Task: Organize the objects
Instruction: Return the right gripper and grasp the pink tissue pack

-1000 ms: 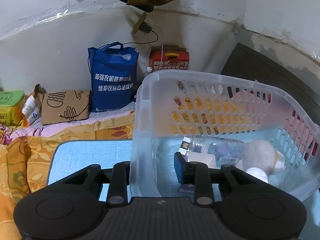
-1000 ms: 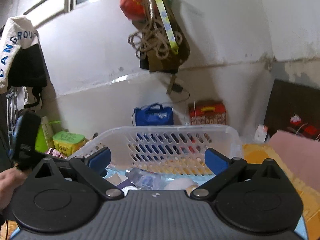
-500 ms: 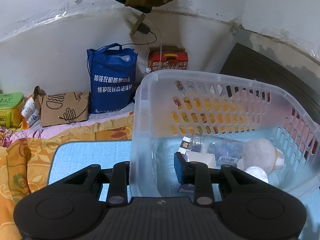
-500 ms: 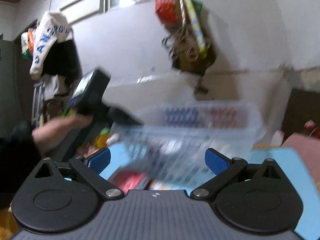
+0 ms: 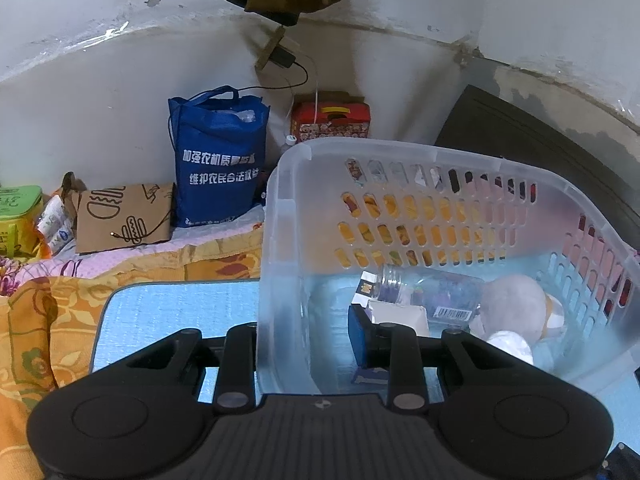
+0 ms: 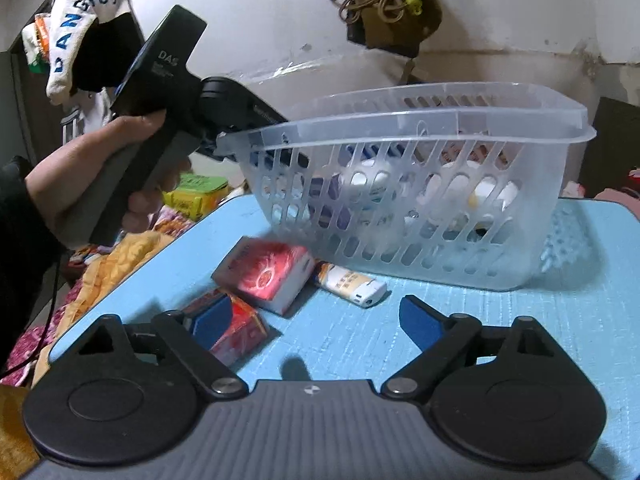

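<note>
A translucent plastic basket [image 5: 440,160] stands on the blue mat [image 5: 180,308], its left end tipped up. My left gripper [image 5: 300,340] is shut on its near wall, one finger inside and one outside. Inside lie a clear bottle [image 5: 432,292], a plush toy [image 5: 512,304] and a white box [image 5: 396,316]. In the right wrist view a hand [image 6: 100,168] holds that gripper at the basket [image 6: 420,160] rim. My right gripper [image 6: 316,316] hovers low over the mat, jaws wide and closing, with nothing pressed between them. Ahead lie a red box [image 6: 268,272], a second red box [image 6: 240,328] behind the left pad, and a white-orange tube [image 6: 352,284].
A blue bag [image 5: 220,160], a red carton [image 5: 332,120], a brown paper bag [image 5: 124,216] and a green box [image 5: 18,216] line the wall. An orange floral blanket [image 5: 40,320] borders the mat on the left. A dark board [image 5: 540,152] leans at the right.
The right gripper has sunk and swung left, so the red boxes and the tube on the mat came into view. Its jaws have narrowed a little. The left gripper kept still on the basket.
</note>
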The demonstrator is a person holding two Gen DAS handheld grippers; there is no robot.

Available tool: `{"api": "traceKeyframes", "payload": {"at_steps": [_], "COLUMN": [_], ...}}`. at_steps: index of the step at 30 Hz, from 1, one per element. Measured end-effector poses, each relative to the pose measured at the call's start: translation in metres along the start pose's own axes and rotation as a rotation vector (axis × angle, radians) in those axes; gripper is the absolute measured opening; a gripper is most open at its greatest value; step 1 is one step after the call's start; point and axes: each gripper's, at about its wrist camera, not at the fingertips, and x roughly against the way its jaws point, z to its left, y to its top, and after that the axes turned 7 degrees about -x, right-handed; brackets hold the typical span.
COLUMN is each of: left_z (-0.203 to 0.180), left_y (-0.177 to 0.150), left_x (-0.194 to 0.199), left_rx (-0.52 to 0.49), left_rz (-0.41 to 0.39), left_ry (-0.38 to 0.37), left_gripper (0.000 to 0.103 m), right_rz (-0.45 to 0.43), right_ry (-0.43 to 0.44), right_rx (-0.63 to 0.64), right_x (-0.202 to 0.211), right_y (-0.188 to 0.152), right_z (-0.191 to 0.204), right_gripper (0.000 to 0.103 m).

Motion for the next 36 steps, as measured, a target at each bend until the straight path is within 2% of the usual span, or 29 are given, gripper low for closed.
{"api": "traceKeyframes", "payload": {"at_steps": [3, 5, 11, 15, 19, 22, 28, 36], "left_z": [-0.001, -0.002, 0.000, 0.001, 0.001, 0.001, 0.002, 0.002], "left_y": [0.000, 0.000, -0.001, -0.001, 0.000, 0.000, 0.000, -0.002], "left_x": [0.000, -0.001, 0.000, 0.000, 0.000, -0.001, -0.002, -0.003], "left_rx": [-0.006, -0.006, -0.008, -0.005, -0.006, -0.006, -0.005, -0.012], "left_rz": [-0.004, -0.006, -0.008, -0.009, -0.011, -0.010, -0.004, -0.001], "left_ry": [0.008, 0.013, 0.006, -0.001, -0.002, -0.002, -0.019, -0.028], "left_gripper": [0.034, 0.034, 0.034, 0.034, 0.034, 0.034, 0.034, 0.035], "right_rz": [-0.014, -0.022, -0.011, 0.028, 0.036, 0.025, 0.062, 0.083], "right_ry": [-0.020, -0.032, -0.086, -0.119, -0.031, -0.001, -0.014, -0.106], "right_rx": [0.026, 0.037, 0.089, 0.103, 0.076, 0.076, 0.089, 0.164], "right_x": [-0.003, -0.008, -0.022, -0.039, -0.042, -0.047, -0.077, -0.093], "right_y": [-0.001, -0.001, 0.010, 0.018, 0.022, 0.026, 0.028, 0.020], "right_z": [0.007, 0.010, 0.018, 0.012, 0.015, 0.030, 0.059, 0.077], "right_gripper": [0.085, 0.076, 0.057, 0.057, 0.060, 0.089, 0.093, 0.097]}}
